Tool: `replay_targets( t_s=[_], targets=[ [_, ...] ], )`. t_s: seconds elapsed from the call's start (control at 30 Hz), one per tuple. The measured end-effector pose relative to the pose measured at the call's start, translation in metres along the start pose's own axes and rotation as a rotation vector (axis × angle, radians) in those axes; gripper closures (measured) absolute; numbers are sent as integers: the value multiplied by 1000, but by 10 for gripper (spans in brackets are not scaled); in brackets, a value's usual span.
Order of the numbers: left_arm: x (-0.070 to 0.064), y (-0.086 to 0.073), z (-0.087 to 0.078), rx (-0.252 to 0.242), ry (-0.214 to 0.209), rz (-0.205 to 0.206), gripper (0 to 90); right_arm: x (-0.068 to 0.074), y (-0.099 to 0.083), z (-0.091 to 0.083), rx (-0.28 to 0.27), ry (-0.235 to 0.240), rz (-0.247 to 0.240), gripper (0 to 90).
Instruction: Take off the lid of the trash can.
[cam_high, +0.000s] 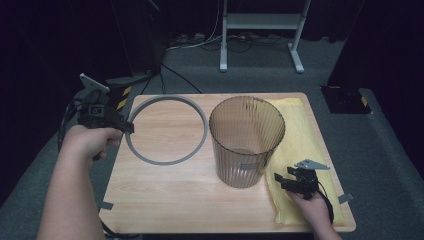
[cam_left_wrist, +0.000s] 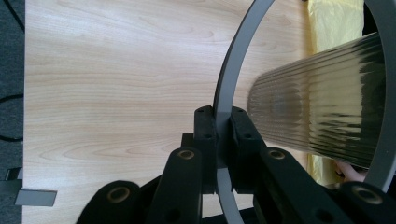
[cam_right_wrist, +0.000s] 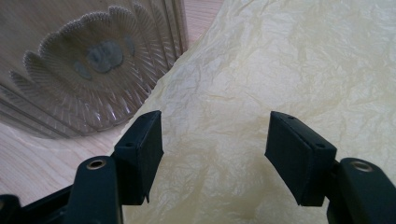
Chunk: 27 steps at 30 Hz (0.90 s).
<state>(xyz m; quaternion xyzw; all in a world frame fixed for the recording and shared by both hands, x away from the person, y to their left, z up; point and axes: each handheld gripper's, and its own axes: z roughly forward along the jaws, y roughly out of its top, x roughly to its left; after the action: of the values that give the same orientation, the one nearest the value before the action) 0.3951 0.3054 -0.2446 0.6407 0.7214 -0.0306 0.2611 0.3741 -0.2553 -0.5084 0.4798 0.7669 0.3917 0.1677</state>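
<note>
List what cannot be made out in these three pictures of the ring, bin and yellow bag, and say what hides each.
- Label on the ribbed bin: too small to read, high view.
- Yellow bag: its left part hidden behind the bin, high view.
- Grey ring: cut off by the frame edges, left gripper view; left gripper clamps it.
- Bin base: blurred, right gripper view, beyond the open right gripper.

Grey ring (cam_high: 166, 130); smoky transparent ribbed bin (cam_high: 246, 141); pale yellow crinkled bag (cam_high: 305, 150); light woodgrain table (cam_high: 175, 190); 2 black grippers, left (cam_high: 125, 125) & right (cam_high: 281, 181).
</note>
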Motion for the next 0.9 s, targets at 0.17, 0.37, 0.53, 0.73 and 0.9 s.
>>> replay_targets(
  t_s=[0.17,0.37,0.53,0.73,0.9],
  targets=[
    [6,-2,2,0,3,-5,834,0,0,0,-1,-1,0,361],
    [13,-6,9,-1,2,-16,834,1,0,0,-2,-2,1,361],
    [20,-9,19,10,-3,-12,834,1,0,0,-1,-1,2,362],
    [24,-11,34,31,-8,-2,834,1,0,0,-1,-1,4,362],
    [25,-12,47,56,-13,15,834,1,0,-1,-1,-1,5,362]
  ],
)
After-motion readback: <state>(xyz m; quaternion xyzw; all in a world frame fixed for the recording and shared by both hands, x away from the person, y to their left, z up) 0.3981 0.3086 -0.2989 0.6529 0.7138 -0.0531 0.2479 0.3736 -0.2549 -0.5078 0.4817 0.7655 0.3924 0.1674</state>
